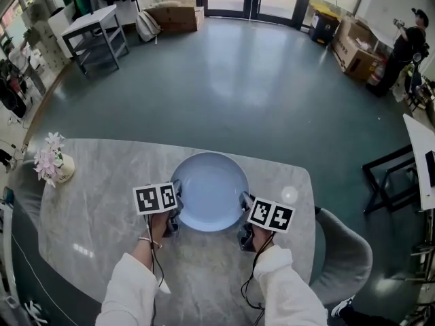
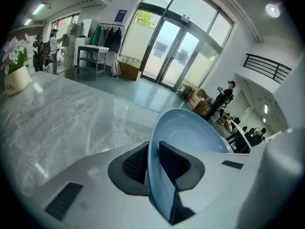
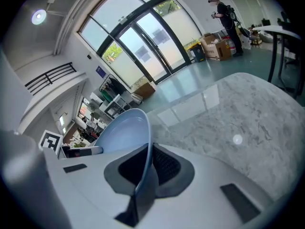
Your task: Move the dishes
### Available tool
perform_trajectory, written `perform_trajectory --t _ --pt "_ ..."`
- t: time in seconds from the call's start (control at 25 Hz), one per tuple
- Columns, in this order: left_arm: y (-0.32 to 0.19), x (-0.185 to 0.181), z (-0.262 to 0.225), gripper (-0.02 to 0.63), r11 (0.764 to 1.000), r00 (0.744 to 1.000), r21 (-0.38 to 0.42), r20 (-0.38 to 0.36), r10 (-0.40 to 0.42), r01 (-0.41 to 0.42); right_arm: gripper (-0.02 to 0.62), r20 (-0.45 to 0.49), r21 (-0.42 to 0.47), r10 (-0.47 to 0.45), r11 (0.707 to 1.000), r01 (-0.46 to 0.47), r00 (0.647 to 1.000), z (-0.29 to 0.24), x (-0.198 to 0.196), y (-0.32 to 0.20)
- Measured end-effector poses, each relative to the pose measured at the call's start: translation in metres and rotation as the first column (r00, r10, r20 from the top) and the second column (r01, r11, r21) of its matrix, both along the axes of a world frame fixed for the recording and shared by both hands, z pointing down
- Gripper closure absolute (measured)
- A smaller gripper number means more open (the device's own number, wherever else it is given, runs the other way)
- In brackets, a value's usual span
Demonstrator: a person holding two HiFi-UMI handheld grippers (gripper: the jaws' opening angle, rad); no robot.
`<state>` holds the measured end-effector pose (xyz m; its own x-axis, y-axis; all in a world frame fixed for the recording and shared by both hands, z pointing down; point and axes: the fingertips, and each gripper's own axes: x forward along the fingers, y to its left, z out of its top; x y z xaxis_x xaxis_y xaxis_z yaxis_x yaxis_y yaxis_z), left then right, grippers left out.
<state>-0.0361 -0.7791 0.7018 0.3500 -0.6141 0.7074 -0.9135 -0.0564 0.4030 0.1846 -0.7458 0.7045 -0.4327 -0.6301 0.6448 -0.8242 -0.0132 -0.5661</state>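
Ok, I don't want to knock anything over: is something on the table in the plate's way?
Nothing visible is. The left gripper and right gripper are shut on the blue plate at its rim, and the marble table around it shows nothing else. The only other thing, a flower pot, stands at the table's left end.

Your left gripper (image 2: 153, 162) and right gripper (image 3: 148, 165) each pinch a side rim of the pale blue round plate (image 1: 209, 190), which lies between them over the grey marble table (image 1: 102, 209). Well left of your left gripper, a white pot of pink flowers (image 1: 53, 165) stands on the table. Beyond your right gripper, a grey padded chair (image 1: 348, 253) sits at the table's right end.
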Motion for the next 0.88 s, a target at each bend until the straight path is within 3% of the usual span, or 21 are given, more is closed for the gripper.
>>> perform_trajectory --t 0.88 --pt "0.000 -0.002 0.026 0.552 0.999 0.999 -0.036 0.026 -0.019 0.020 0.526 -0.061 -0.075 -0.031 0.997 0.027 0.998 0.017 -0.003 -0.001"
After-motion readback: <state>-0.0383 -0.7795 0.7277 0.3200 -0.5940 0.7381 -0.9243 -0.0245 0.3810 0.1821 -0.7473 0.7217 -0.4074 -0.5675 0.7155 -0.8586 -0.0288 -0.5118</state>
